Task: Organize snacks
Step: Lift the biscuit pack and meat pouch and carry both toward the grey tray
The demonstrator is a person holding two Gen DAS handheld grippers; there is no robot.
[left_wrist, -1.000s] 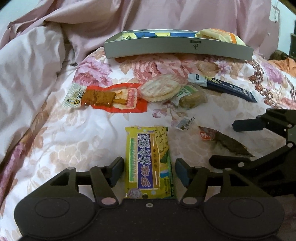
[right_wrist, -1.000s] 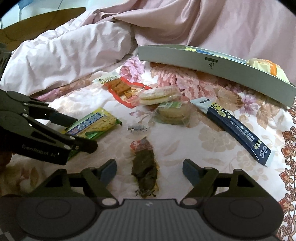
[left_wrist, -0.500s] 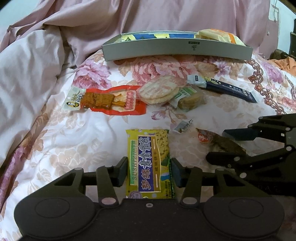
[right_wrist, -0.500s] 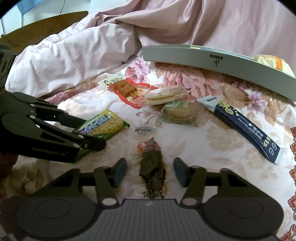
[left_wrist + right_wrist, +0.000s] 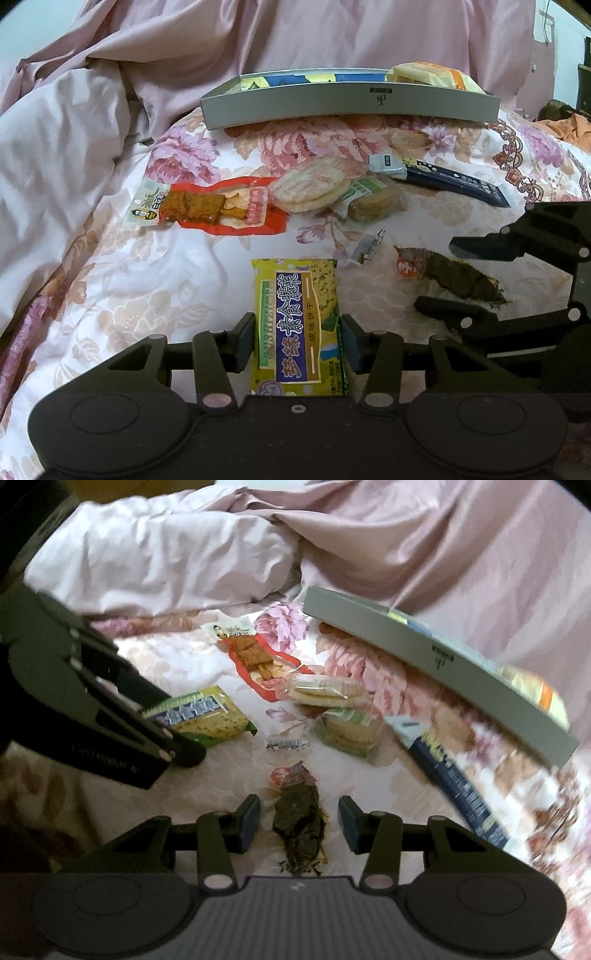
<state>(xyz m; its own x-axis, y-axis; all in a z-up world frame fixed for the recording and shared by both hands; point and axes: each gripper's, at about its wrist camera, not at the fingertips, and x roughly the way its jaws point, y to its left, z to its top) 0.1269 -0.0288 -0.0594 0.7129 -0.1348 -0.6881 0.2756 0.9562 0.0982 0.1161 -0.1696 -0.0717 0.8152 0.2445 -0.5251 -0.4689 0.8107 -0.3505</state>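
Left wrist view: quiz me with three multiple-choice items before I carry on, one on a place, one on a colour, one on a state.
1. The clear pack of round pale rice crackers lies: A on a plate; B on the floral quilt between the red tofu packet and the green-labelled biscuit; C under a pillow.
2. The long stick sachet is mainly: A orange; B pink; C navy blue.
3. The grey rectangular tray is: A holding packets; B empty; C overturned.
B: both neighbours flank it. C: its dark blue body shows. A: yellow and orange wrappers show above its wall.
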